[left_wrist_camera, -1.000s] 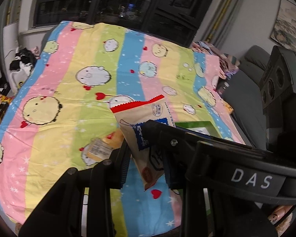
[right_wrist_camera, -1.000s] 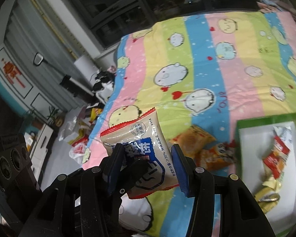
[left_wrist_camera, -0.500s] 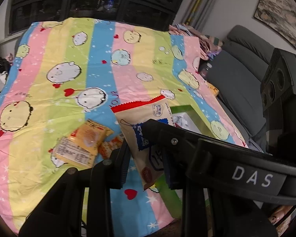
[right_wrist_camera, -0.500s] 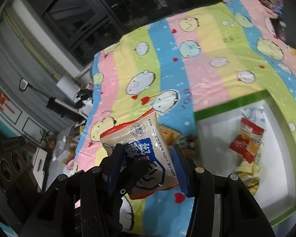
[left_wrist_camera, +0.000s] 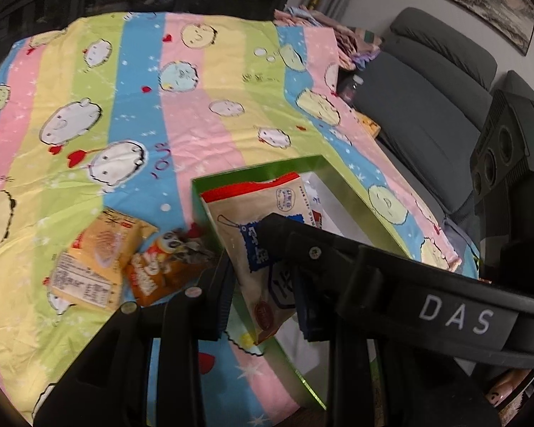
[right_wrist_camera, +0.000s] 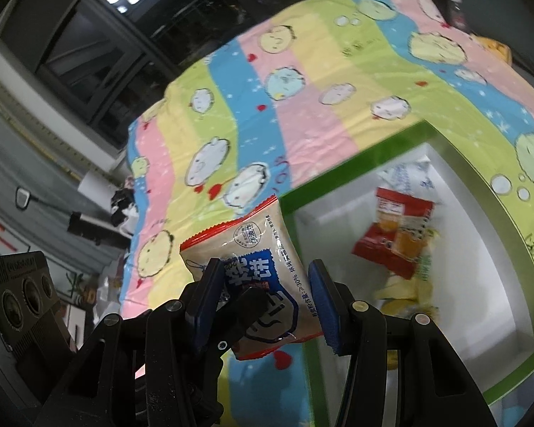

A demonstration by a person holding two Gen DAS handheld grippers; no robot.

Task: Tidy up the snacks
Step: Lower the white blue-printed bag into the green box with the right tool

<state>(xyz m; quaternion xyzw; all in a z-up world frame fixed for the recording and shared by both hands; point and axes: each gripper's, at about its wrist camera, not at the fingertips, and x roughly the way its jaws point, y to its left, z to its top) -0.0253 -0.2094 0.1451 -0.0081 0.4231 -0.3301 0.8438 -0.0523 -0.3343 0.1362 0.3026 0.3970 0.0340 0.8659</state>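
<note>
We see both tools clenched on one beige snack packet (right_wrist_camera: 263,270), left tool (left_wrist_camera: 261,281), right tool (right_wrist_camera: 263,299), above green-rimmed box (right_wrist_camera: 356,163).

This is a home, a living room at night. A grey sofa (left_wrist_camera: 427,106) sits under a framed picture (left_wrist_camera: 491,3) on the wall. A cartoon blanket (left_wrist_camera: 195,106) covers the table, and dark windows (right_wrist_camera: 131,57) stand behind.

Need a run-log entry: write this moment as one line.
left gripper: shut on snack packet | right gripper: shut on snack packet | position: above green box edge
</note>
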